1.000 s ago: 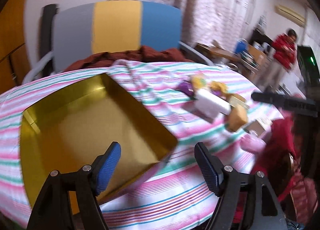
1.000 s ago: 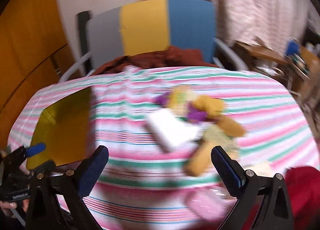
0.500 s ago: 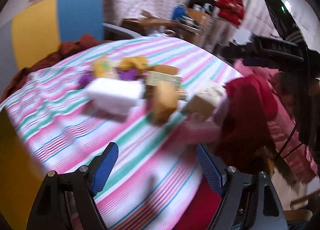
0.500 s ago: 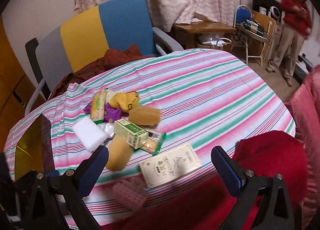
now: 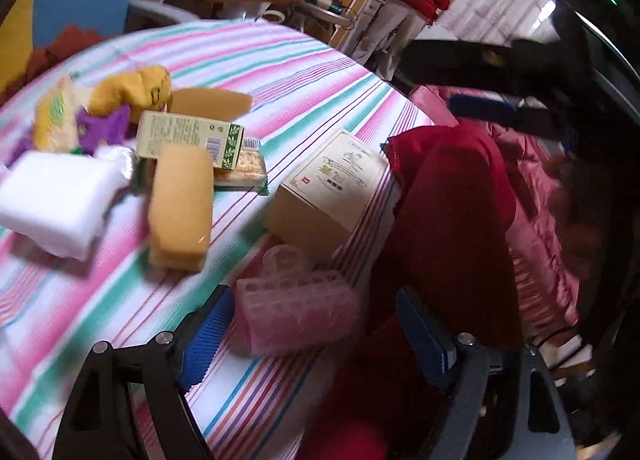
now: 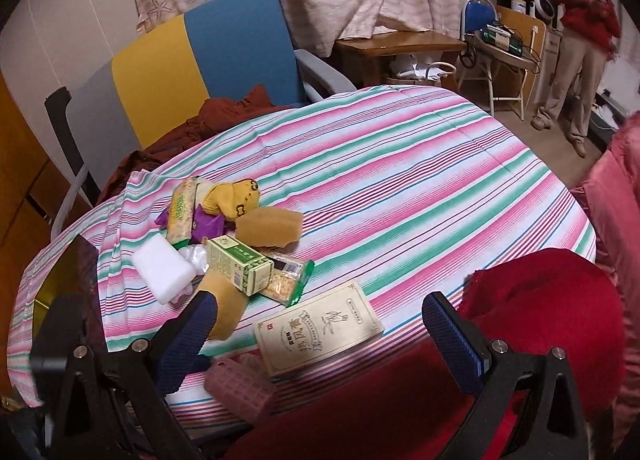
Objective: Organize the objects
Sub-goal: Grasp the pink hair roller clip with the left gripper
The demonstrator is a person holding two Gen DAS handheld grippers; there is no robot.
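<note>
Striped table (image 6: 420,195), round: loose pile toward left side, gold tin (image 6: 68,272) at far left edge, dark and half hidden. Beige flat carton (image 6: 318,330) at near edge. Pink ribbed curler (image 5: 296,310), pale translucent plastic, gridded surface, slightly blurred: at near edge, just beside carton, long axis crosswise to fingers. Left gripper (image 5: 316,332): nearer, spread wide, empty, curler lying directly between blue pads. Right gripper (image 6: 320,336): spread wide, empty, above carton, curler low and left of it. Likely next: left closes on curler.
</note>
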